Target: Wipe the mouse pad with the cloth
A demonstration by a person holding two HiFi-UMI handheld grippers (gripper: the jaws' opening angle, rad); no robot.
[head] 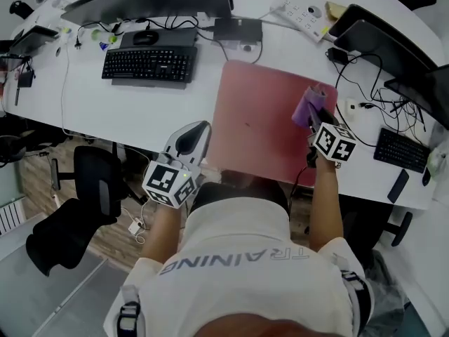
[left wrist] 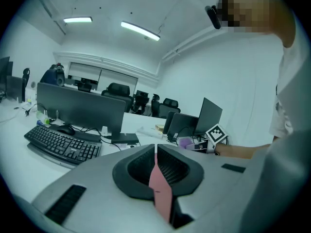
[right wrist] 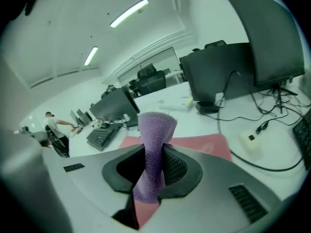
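The right gripper (right wrist: 154, 152) jaws grip the seemingly soft, limp cloth (right wrist: 156, 125) at its middle, while the left gripper (left wrist: 155, 149) jaws pinch the thin mouse pad (head: 266, 118) edge.

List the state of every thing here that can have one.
Mouse pad: lying flat on the desk.
Cloth: bunched, gripped, held over the mouse pad's right side.
Left tool: jaws together; pink shows in the slit between them.
Right tool: shut on the cloth.
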